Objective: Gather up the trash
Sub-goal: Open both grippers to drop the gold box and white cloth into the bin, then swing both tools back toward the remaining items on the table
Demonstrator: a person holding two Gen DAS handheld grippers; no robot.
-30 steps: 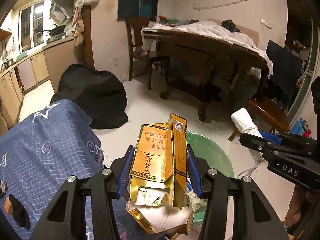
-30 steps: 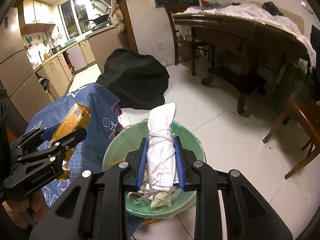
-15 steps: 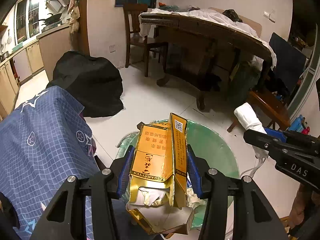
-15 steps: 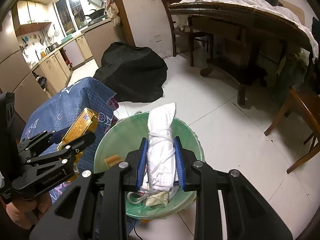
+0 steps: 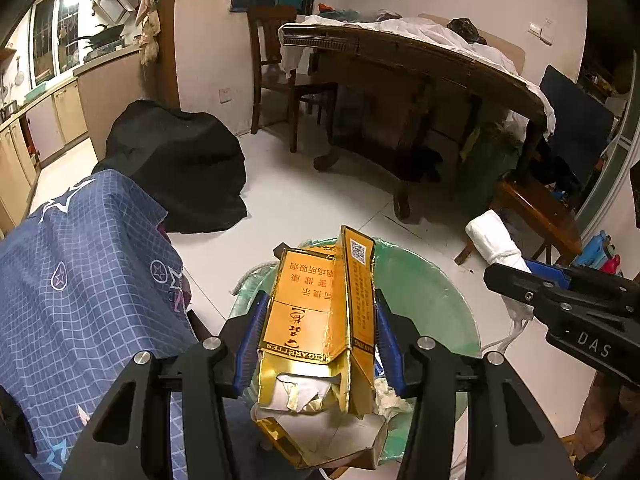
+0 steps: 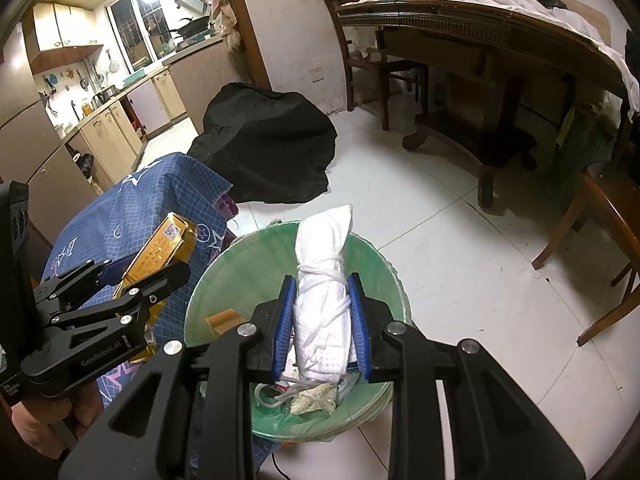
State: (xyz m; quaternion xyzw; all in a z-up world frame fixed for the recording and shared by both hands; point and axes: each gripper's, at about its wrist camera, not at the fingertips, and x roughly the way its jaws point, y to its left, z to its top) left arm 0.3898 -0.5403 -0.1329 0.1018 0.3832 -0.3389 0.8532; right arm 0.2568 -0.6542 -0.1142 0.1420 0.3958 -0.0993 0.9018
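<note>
both tongs are clamped on trash: the left gripper (image 5: 318,344) squeezes a torn gold cigarette carton (image 5: 320,312) between its blue pads, and the right gripper (image 6: 322,320) is closed tight on a white cloth bundle (image 6: 324,292) tied with string. each load hangs above the green-lined trash bin (image 6: 372,264), the carton over its left rim and the bundle over its middle, where crumpled scraps already lie. beside the bin's left edge drapes a blue star-patterned cloth (image 5: 80,280), with a black heap (image 6: 268,148) on the white floor behind it.
</note>
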